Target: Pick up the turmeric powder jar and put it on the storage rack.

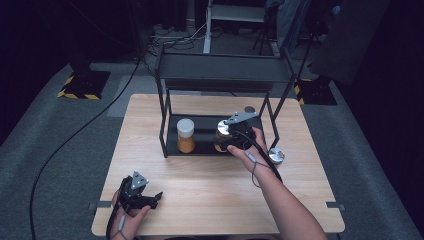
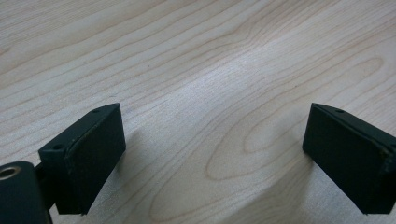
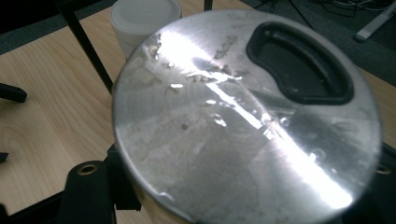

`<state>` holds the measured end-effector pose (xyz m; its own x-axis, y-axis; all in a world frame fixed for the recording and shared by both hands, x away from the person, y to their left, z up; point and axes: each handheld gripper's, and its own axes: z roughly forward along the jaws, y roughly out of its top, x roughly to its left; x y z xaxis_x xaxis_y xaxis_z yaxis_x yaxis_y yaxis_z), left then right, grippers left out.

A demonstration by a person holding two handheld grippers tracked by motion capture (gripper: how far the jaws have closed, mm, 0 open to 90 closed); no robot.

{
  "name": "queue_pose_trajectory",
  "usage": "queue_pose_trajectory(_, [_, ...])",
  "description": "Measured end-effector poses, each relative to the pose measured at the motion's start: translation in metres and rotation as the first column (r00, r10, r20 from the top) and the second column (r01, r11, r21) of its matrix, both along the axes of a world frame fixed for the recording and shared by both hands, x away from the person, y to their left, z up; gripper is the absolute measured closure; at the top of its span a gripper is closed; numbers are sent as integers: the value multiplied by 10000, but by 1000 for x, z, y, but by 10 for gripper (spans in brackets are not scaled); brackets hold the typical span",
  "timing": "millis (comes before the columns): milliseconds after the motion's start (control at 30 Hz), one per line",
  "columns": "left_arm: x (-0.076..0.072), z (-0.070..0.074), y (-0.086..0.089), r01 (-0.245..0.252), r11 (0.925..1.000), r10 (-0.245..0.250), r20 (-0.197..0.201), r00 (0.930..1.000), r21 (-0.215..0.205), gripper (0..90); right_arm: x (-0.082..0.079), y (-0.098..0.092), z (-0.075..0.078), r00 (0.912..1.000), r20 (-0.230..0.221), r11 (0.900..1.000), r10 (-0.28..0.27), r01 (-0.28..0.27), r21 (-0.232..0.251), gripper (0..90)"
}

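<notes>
High view, table: a light wooden table [image 1: 210, 200] fills the middle of the frame, with grey carpet around it.
High view, rack: a black metal-framed shelf rack [image 1: 220, 75] stands on the far half of the table, its lower black tray [image 1: 202, 131] just above centre.
High view, jar on tray: a clear jar of orange-brown powder with a white lid [image 1: 186, 135] stands upright at the left of the tray.
High view, right gripper: the right gripper [image 1: 227, 136], right of centre at the tray's front edge, is clamped on a brown jar with a shiny round metal lid [image 1: 222, 135].
High view, loose lid: a small round silver lid [image 1: 276, 155] lies on the table just right of the right hand.
High view, left gripper: the left gripper [image 1: 150, 199] rests at the lower left, near the table's front edge, well apart from the rack.
Left gripper view: two black jaws stand wide apart at the lower corners, nothing between them, bare wood grain beyond.
Right gripper view, held jar: the metal lid [image 3: 247, 121], with a black kidney-shaped recess at the upper right, takes up most of the frame; the jaws press on the jar from both sides below it.
Right gripper view, background: the white-lidded jar [image 3: 142, 18] sits at the top left behind a black rack leg.
</notes>
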<state>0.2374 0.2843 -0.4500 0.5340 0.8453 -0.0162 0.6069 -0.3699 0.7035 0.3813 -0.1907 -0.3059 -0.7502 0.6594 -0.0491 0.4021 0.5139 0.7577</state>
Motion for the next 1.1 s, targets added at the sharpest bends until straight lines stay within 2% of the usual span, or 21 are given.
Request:
queue_pose_trajectory(267, [0,0,0,13,10000,-13,-10,10000,2,57,9,14,-8,9999,3,9999,143,-143,-6,316])
queue_pose_trajectory(567, [0,0,2,57,10000,-57,1,10000,3,57,19,30,-19,9998,-191,9996,93,-98,-261,316])
queue_pose_trajectory(1100, [0,0,2,66,10000,-66,6,10000,7,56,34,44,-51,9985,-504,9994,-211,197,-283,316])
